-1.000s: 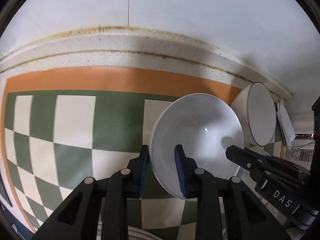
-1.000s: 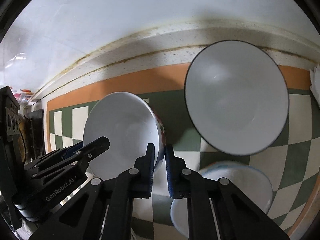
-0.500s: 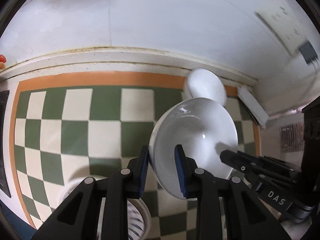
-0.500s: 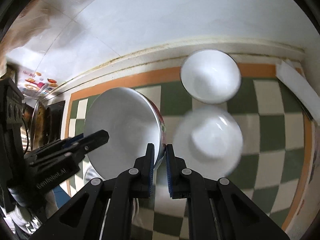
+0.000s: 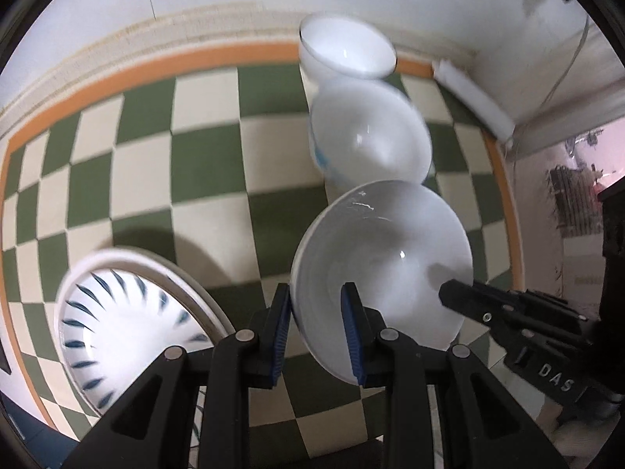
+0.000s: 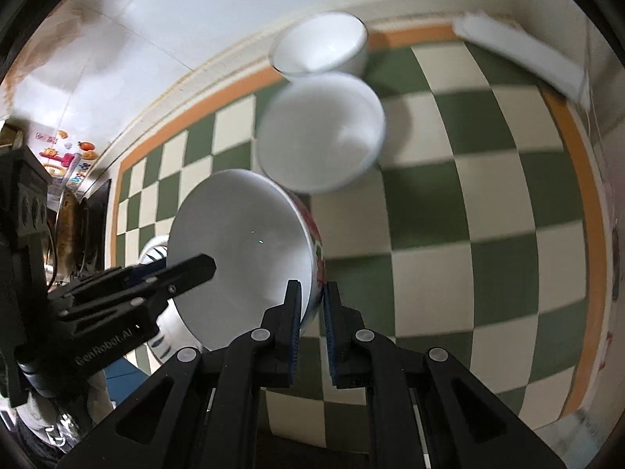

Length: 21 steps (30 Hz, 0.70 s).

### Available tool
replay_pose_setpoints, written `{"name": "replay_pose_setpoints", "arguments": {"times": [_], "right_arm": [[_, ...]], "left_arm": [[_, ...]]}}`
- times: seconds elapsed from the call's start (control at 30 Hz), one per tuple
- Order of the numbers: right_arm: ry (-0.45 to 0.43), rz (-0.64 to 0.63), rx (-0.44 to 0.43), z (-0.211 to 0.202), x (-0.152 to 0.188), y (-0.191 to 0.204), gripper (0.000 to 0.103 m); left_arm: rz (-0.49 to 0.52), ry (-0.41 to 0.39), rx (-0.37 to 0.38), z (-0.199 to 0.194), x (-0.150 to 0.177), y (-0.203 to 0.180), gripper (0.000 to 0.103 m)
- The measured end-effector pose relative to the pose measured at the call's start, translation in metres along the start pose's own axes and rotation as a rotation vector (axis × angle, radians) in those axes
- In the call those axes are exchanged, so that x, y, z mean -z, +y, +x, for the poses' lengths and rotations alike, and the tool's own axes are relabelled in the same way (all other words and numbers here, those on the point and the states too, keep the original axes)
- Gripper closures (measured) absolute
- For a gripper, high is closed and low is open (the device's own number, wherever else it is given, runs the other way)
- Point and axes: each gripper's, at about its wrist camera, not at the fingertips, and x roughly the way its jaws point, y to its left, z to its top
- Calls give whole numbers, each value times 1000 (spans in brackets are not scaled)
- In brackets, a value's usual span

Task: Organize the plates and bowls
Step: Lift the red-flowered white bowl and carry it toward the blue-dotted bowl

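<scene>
Both grippers pinch one white bowl (image 5: pixel 381 281) by opposite rims, holding it tilted above the checkered mat (image 5: pixel 203 164): the left gripper (image 5: pixel 315 326) clamps the rim nearest it, the right gripper (image 6: pixel 311 318) the red-flowered side. The blue-striped plate (image 5: pixel 117 324) lies below, left of the left gripper and nearer that hand. The two resting bowls (image 5: pixel 367 133) stand well ahead near the wall.

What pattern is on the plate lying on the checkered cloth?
White with dark blue radiating strokes around its inside; the plate shows best in the left wrist view.
</scene>
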Motion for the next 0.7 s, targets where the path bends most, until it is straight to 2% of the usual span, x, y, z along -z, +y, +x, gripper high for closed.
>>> {"name": "replay_pose_setpoints", "arguments": {"times": [0.17, 0.4, 0.7], "right_arm": [[21, 30, 18, 21, 15, -19, 90], [56, 50, 28, 36, 29, -36, 90], [78, 55, 35, 42, 28, -40, 90]], "left_arm": [[16, 63, -42, 30, 11, -6, 79], [38, 110, -64, 49, 22, -12, 79], [50, 122, -64, 56, 25, -12, 79]]}}
